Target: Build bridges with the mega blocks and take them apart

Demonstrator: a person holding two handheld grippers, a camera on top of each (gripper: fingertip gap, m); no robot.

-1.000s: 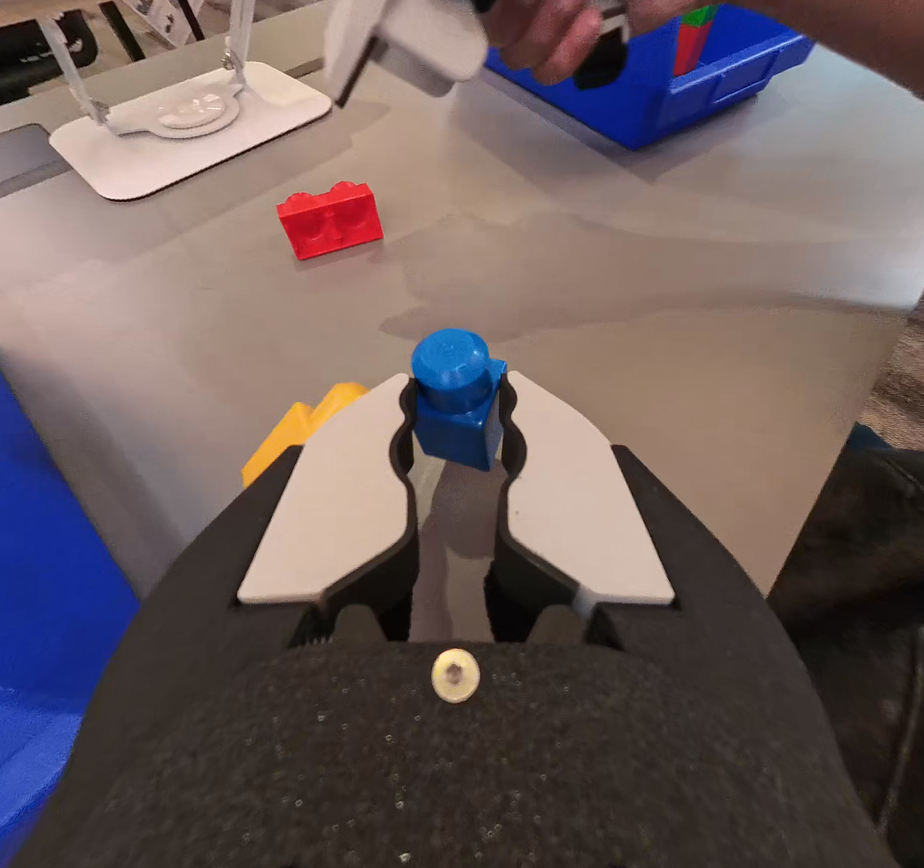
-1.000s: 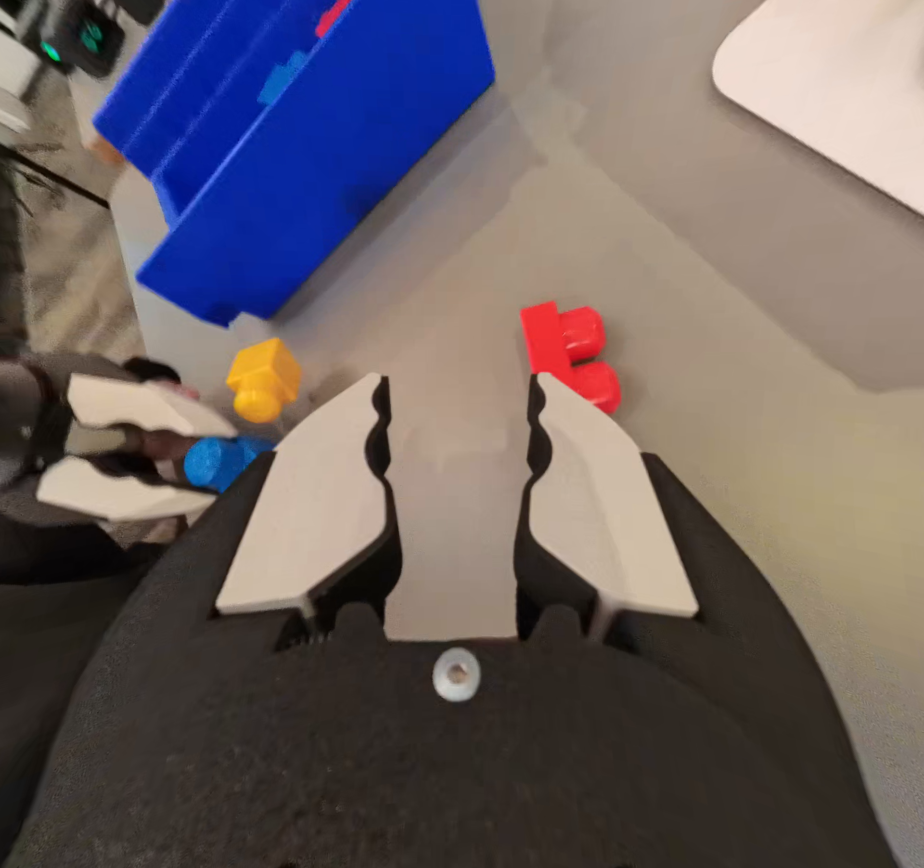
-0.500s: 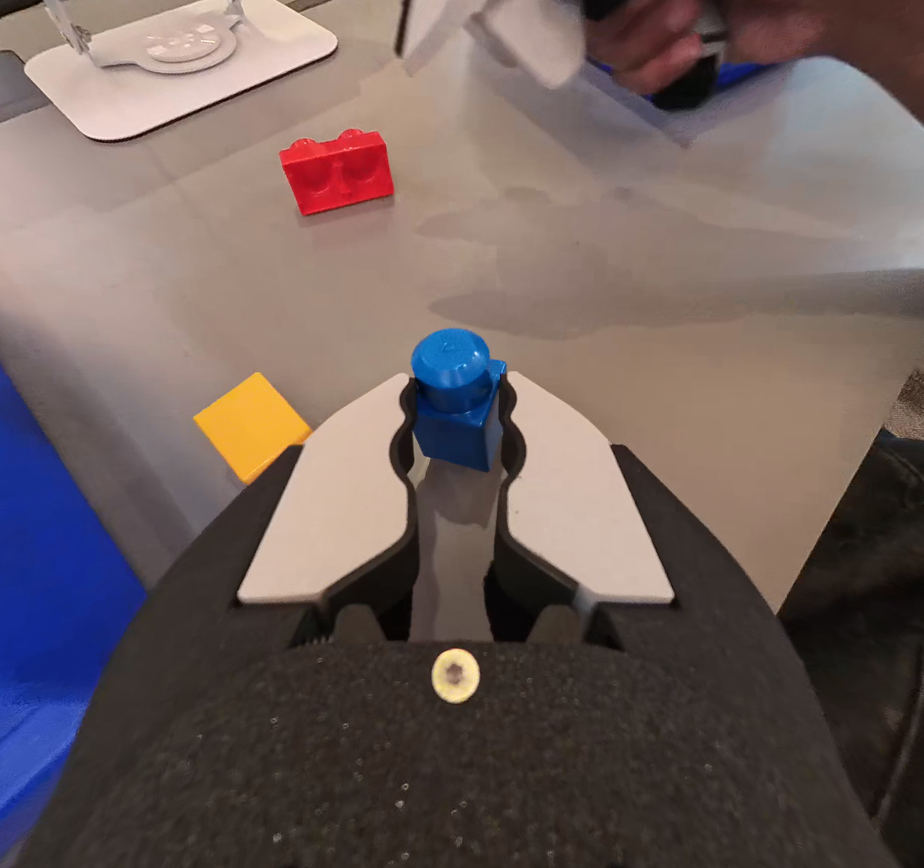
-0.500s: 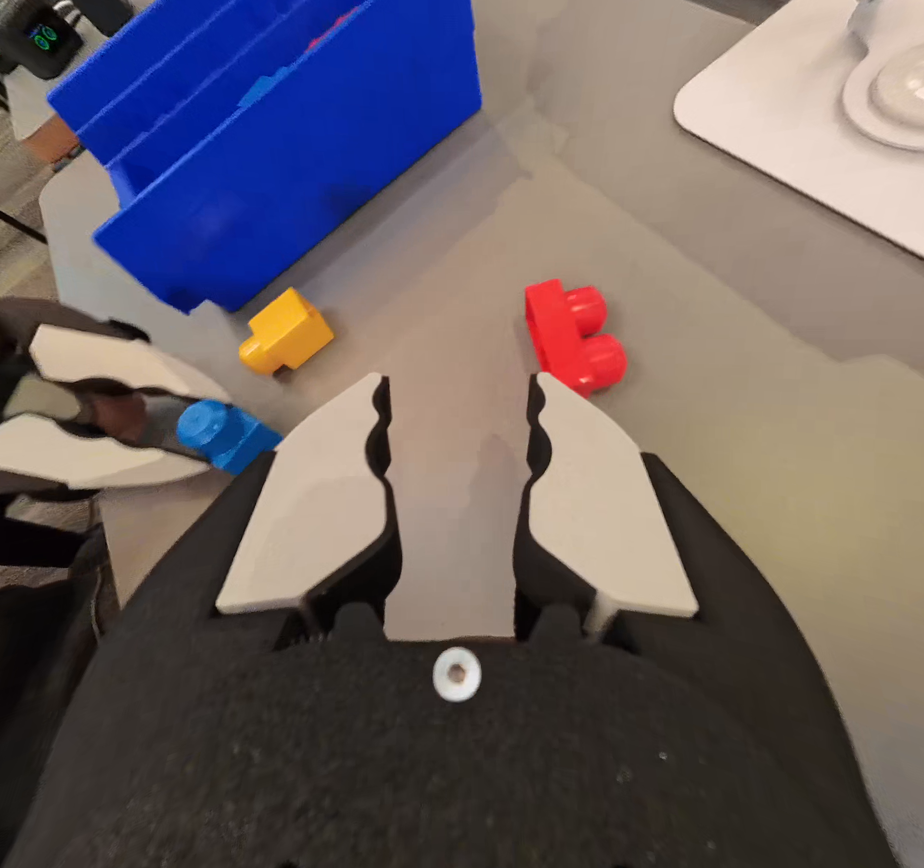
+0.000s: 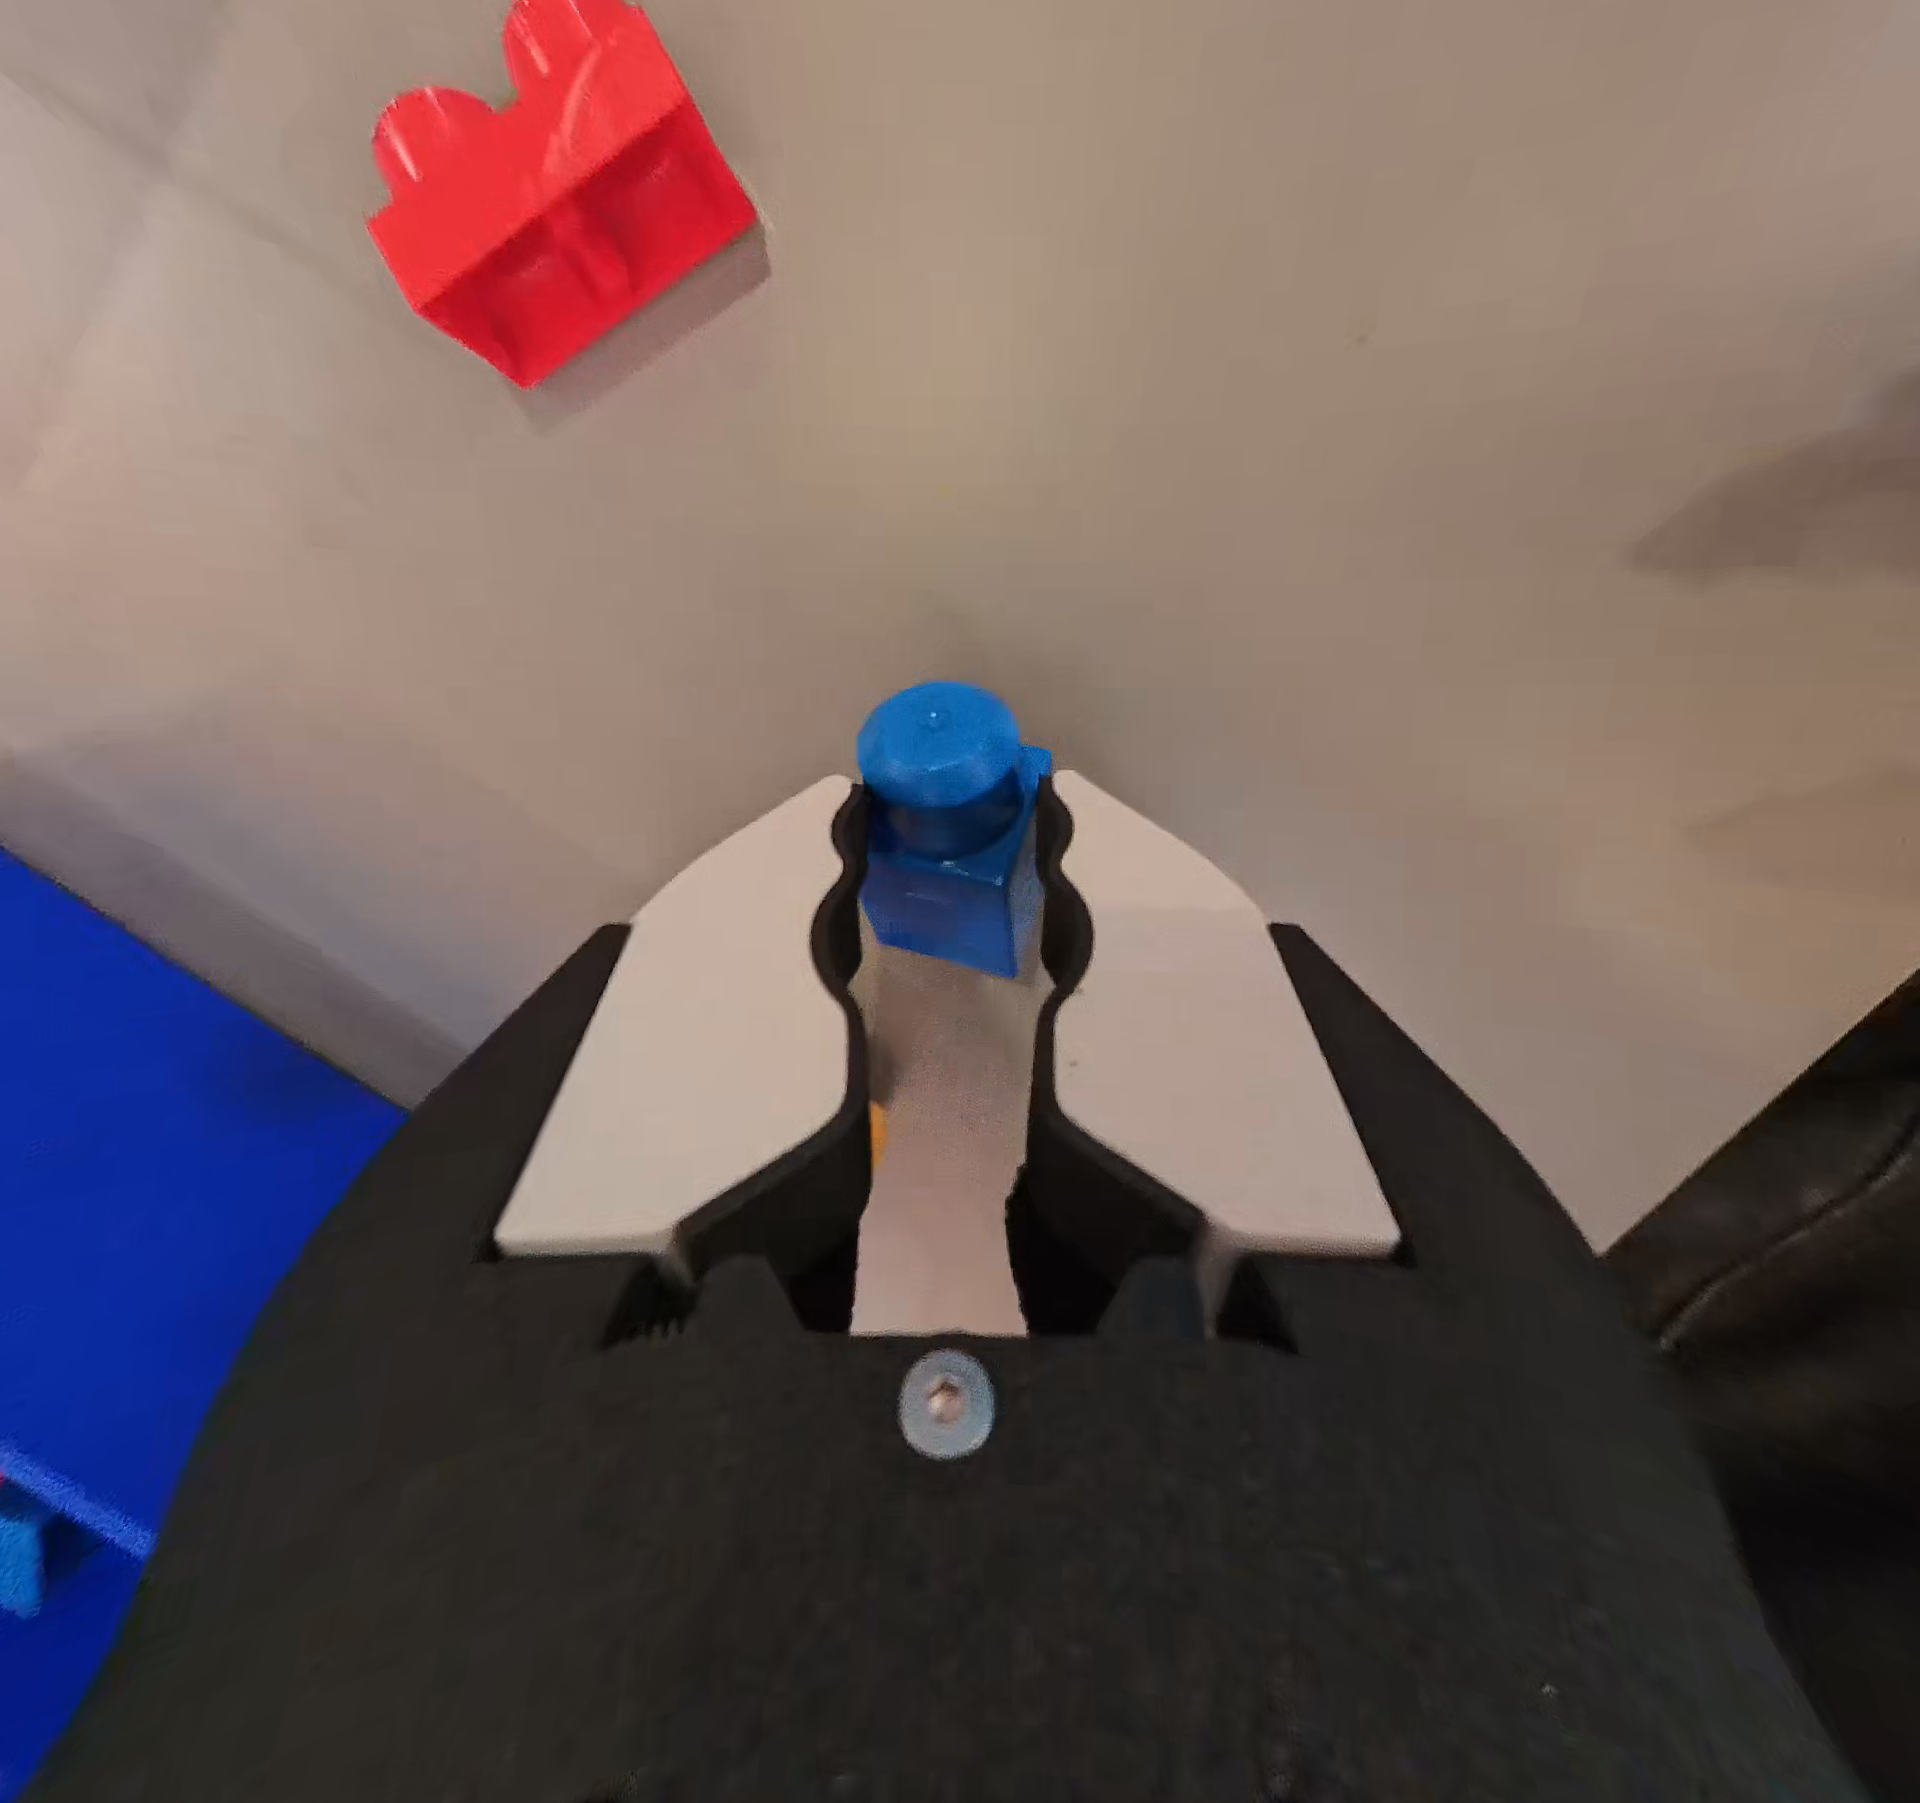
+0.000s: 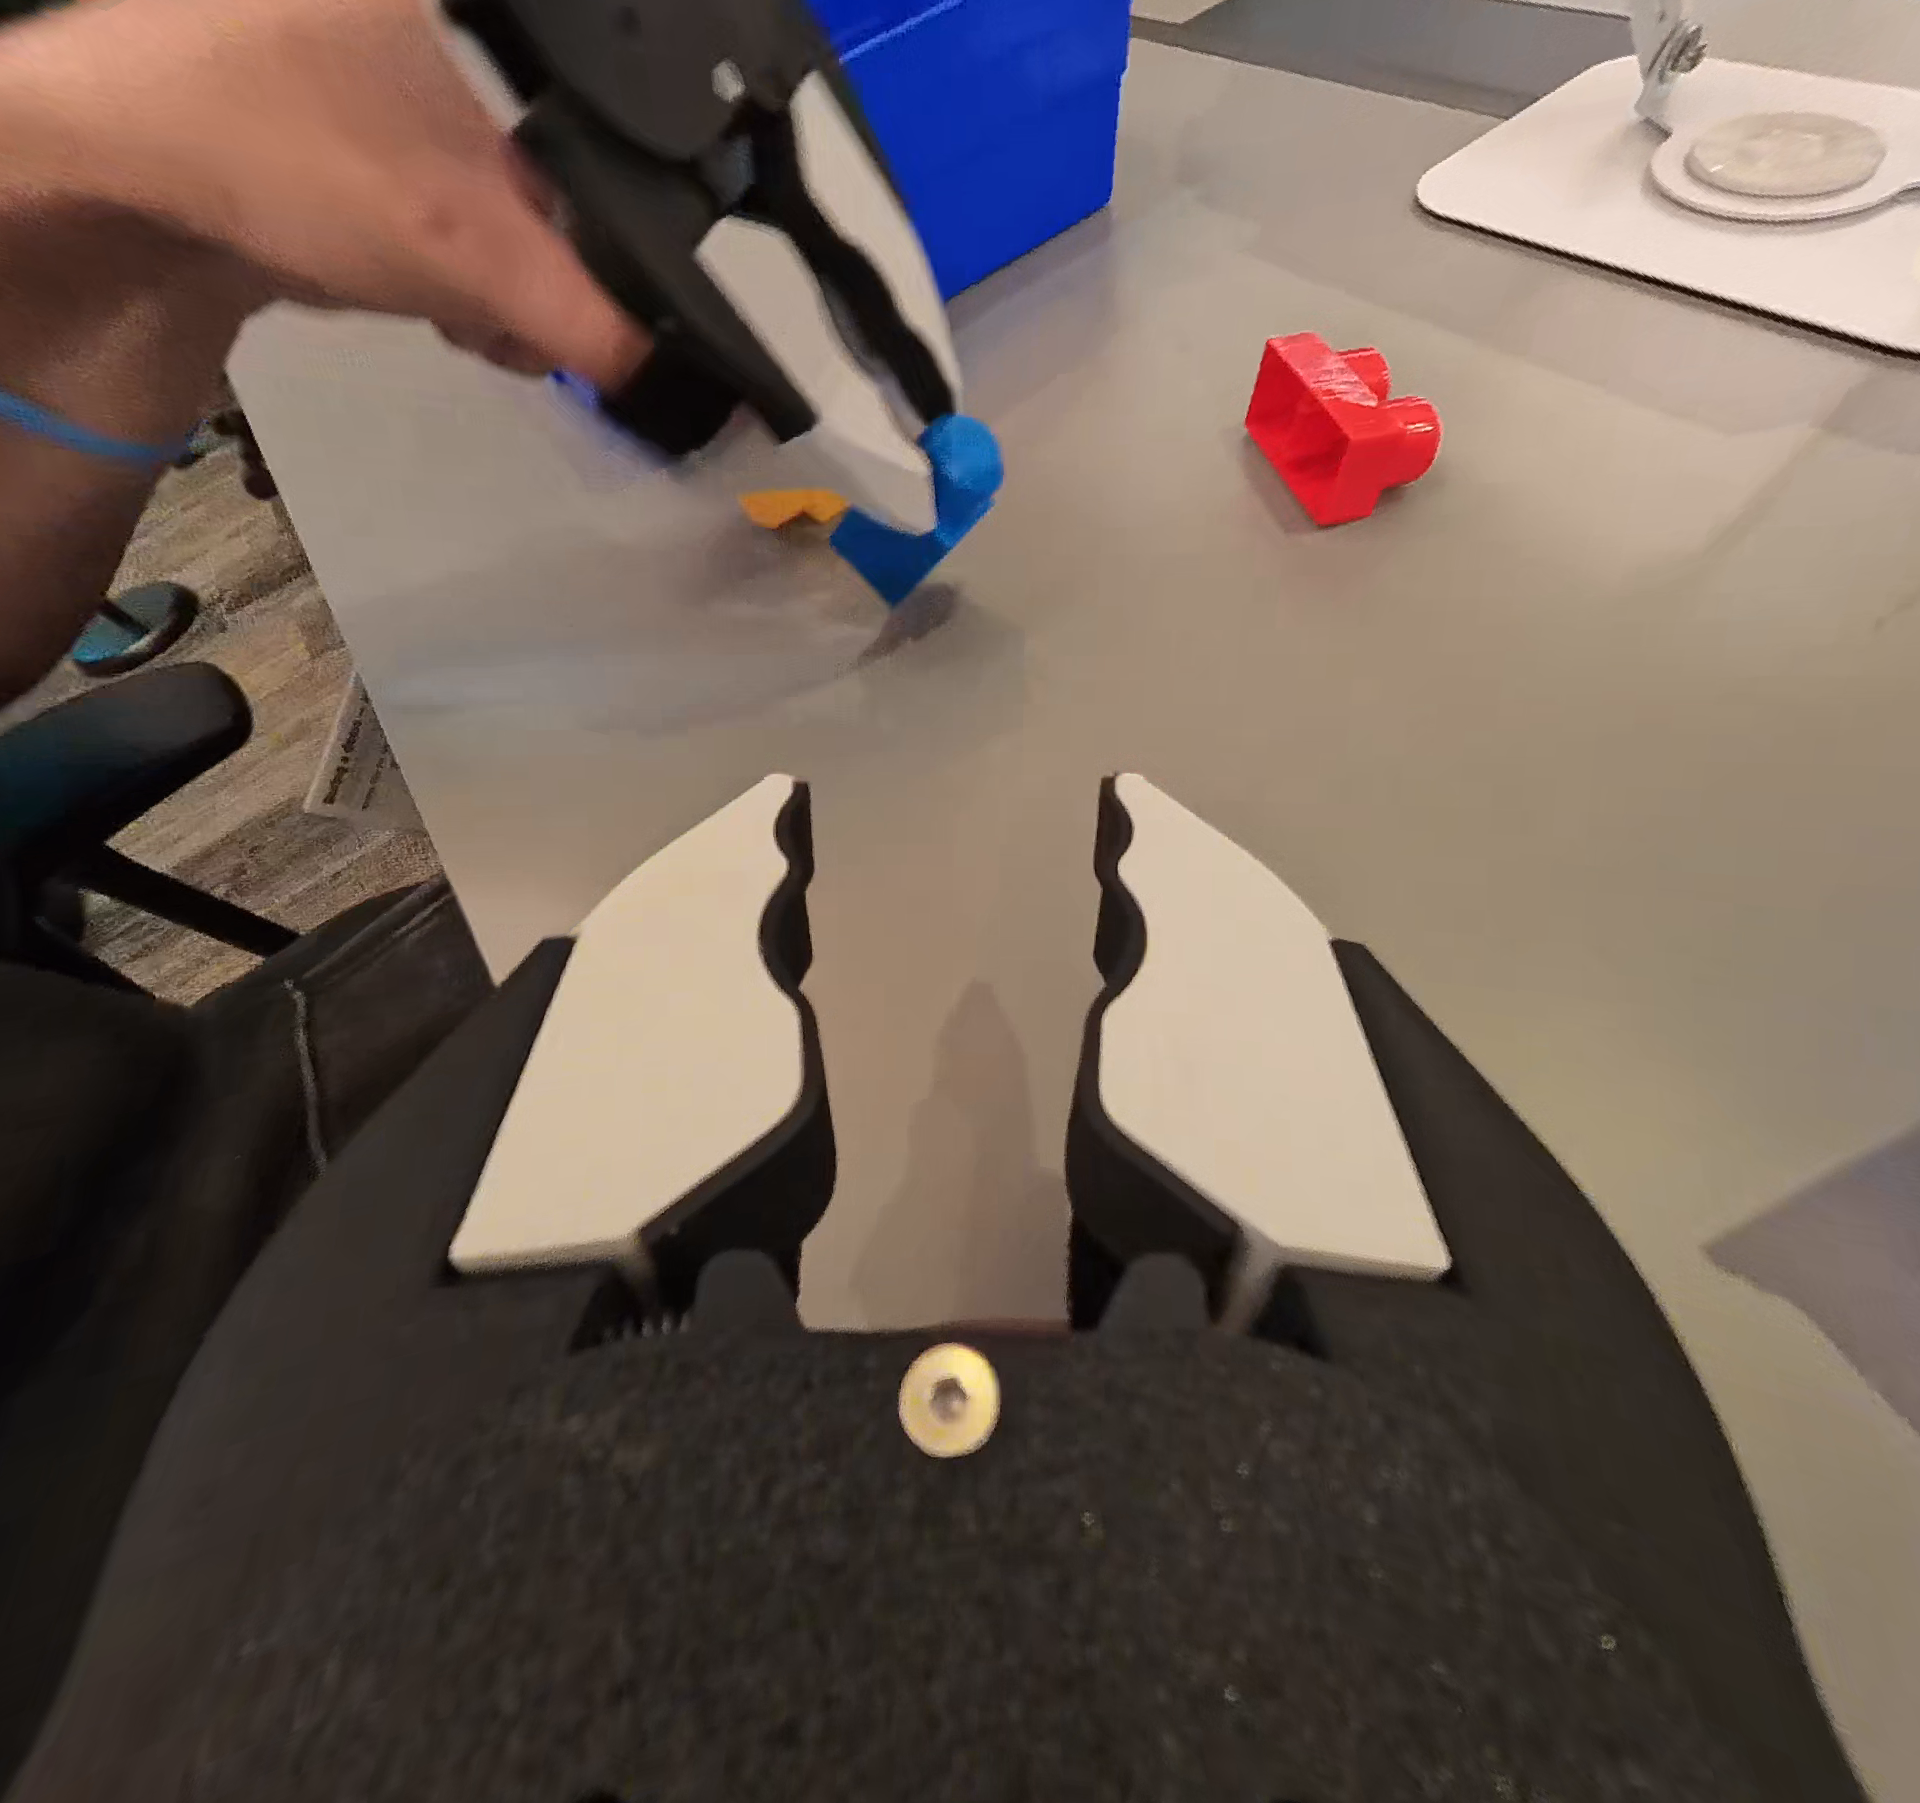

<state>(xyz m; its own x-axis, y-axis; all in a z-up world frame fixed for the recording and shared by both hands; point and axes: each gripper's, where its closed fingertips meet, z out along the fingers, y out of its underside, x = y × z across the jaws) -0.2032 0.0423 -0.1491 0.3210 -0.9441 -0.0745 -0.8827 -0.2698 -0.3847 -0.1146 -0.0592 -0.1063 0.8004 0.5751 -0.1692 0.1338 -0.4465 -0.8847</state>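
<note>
Three blocks show on the grey table (image 6: 1455, 818), listed largest first, with the blue bin (image 6: 997, 91) at the far left corner.

1. Red block (image 5: 551, 215), two studs. It lies on its side on the table, hollow underside turned toward the right wrist camera, well apart from both grippers. Judged rigid moulded plastic, light and smooth; best taken across its two flat side walls, not over the rounded studs, where pads would likely slip.

2. Blue block (image 5: 951, 880), one stud. The left gripper (image 5: 951, 818) is clamped on it, one pad against each flat side wall near the fingertips, the stud pointing forward past the tips. From the right wrist view it hangs tilted, a lower corner just above or touching the table; which, cannot be told. Judged light and stiff, not fragile. The hold sits close to the tips, so a twist could pivot it out.

3. Yellow block (image 6: 795, 504), mostly hidden behind the left gripper's fingers; only a sliver shows, on the table just beside the blue block.

Right gripper (image 6: 951, 818): fingers apart, nothing between them, held over bare table nearer the camera than all three blocks.
</note>
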